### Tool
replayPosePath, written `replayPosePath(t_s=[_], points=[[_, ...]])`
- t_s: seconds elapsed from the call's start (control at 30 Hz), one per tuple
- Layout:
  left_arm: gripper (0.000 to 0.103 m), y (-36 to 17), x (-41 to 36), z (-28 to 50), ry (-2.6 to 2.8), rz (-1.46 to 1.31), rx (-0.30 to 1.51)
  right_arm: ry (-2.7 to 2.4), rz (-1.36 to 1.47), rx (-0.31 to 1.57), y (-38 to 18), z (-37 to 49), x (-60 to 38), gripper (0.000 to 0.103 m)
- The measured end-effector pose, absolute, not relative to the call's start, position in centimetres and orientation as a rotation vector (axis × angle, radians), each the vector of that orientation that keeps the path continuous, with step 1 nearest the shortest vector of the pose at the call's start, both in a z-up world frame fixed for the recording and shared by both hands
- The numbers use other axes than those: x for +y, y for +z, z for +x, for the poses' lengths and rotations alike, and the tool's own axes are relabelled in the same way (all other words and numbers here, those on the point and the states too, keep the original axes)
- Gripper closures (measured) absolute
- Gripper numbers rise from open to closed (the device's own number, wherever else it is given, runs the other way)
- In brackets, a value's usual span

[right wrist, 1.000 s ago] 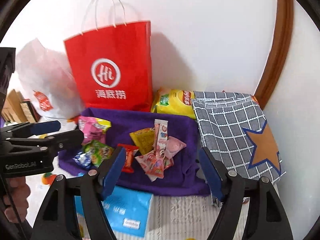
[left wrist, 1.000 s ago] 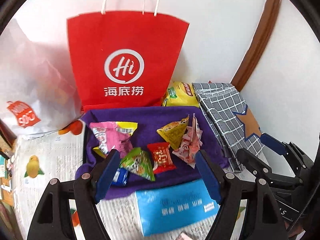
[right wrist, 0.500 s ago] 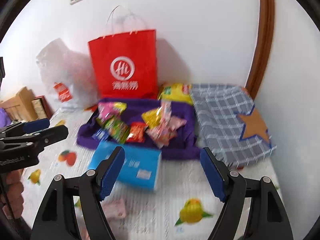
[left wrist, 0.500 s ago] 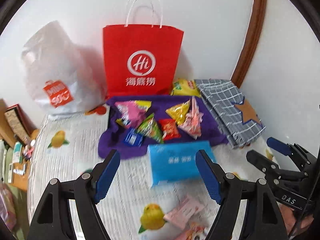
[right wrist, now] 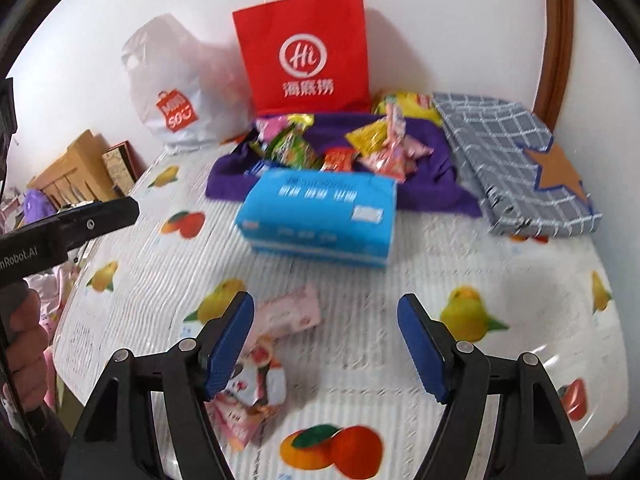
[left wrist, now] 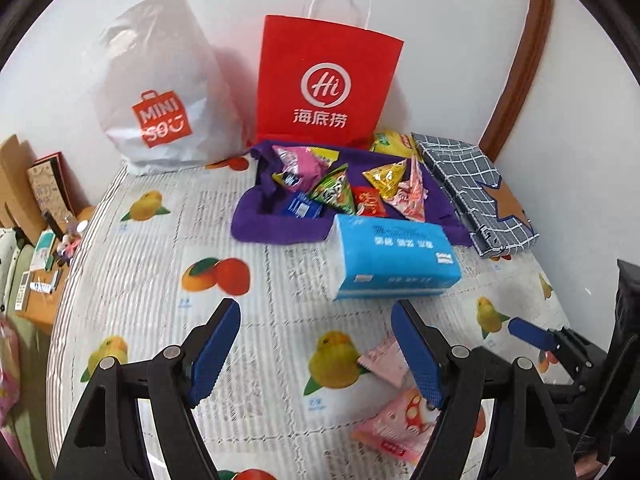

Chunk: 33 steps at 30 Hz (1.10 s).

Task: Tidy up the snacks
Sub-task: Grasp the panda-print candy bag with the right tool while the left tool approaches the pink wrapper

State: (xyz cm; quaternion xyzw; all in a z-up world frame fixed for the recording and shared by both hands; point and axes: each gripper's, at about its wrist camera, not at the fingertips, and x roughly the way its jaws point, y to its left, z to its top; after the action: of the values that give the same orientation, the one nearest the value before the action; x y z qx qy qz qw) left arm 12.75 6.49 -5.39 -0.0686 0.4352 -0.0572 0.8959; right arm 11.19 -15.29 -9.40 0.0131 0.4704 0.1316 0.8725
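Observation:
Several snack packets [left wrist: 340,190] lie piled on a purple cloth [left wrist: 256,224] at the back of the table; they show in the right wrist view [right wrist: 340,148] too. Two pink packets [left wrist: 384,360] [left wrist: 394,424] lie loose on the near tablecloth, by my left gripper's right finger. In the right wrist view they lie [right wrist: 290,312] [right wrist: 252,396] beside my right gripper's left finger. My left gripper [left wrist: 316,356] is open and empty. My right gripper [right wrist: 326,344] is open and empty.
A blue tissue pack [left wrist: 392,256] lies in front of the purple cloth. A red paper bag [left wrist: 324,80] and a white plastic bag [left wrist: 160,88] stand at the wall. A grey checked bag [left wrist: 476,192] lies at the right. The table's left edge [left wrist: 64,280] drops to cluttered furniture.
Both grippers have pulled back and up from the purple cloth. The tissue pack and the two loose pink packets have come into view near the fingers. Both stay open.

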Motion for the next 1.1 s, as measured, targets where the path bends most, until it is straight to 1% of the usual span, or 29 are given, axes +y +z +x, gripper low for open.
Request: replayPosePath(t_s=[0.37,0.73,0.77,0.8,0.83,0.87,1.1], points=[[0.027,-7.3,7.7,11.8,-0.131,-0.195,0.929,0.369,0.031,1.055,-11.9,9.2,-12.5,0.028],[0.027,-9.0,7.3,12.2,-0.147,-0.195,0.964,0.400,-0.015,1.158,-16.2,9.3,-10.8,0.028],[0.027,-9.2,7.2,12.4,-0.147,-0.189,0.969,0.409,-0.012,1.164,-16.5,9.3,-10.7,0.029],[0.027,-9.4,7.0,12.5,-0.148,-0.183,0.974,0.416,-0.007,1.168,-16.7,9.3,-10.7,0.036],[0.027,-9.7,6.8,12.6,-0.148,-0.178,0.980,0.433,0.011,1.165,-16.8,9.3,-10.9,0.039],[0.027,-9.9,6.7,12.8,-0.149,-0.174,0.987,0.445,0.024,1.160,-16.7,9.2,-11.0,0.046],[0.027,-11.4,4.7,14.0,-0.183,-0.152,1.021,0.463,0.023,1.104,-15.0,8.8,-12.8,0.048]])
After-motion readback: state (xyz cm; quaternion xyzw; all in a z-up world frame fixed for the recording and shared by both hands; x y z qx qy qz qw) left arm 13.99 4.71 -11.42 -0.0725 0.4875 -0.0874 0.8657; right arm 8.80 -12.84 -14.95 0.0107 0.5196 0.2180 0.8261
